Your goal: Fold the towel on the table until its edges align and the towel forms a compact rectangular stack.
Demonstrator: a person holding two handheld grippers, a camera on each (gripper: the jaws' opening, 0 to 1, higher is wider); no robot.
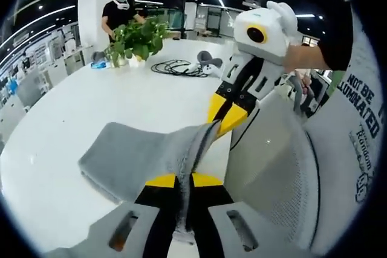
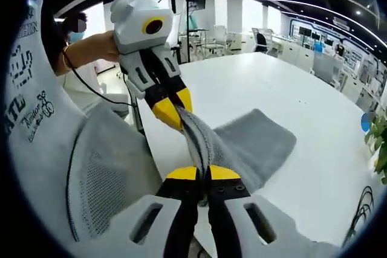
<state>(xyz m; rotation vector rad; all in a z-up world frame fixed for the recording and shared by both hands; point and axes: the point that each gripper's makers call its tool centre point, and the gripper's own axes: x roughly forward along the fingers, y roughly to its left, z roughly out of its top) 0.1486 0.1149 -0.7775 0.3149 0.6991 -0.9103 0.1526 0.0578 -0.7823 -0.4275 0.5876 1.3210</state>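
Note:
A grey towel [image 1: 130, 152] lies on the white table [image 1: 66, 101], its near edge lifted and stretched between both grippers. My left gripper [image 1: 184, 179] is shut on that raised edge at the bottom of the left gripper view. My right gripper [image 1: 221, 122] comes in from the right and pinches the same edge a little farther along. In the right gripper view, my right gripper [image 2: 202, 172] is shut on the towel [image 2: 257, 137], and the left gripper [image 2: 175, 116] holds the towel's edge just beyond it. The rest of the towel rests flat near the table's edge [image 2: 181, 167].
A white mesh chair back [image 1: 272, 167] stands close beside the table's edge, under the grippers. A potted plant [image 1: 136, 37], a coil of black cable [image 1: 178, 67] and a small blue item [image 1: 100, 64] sit at the far side. A person [image 1: 121, 10] stands behind the plant.

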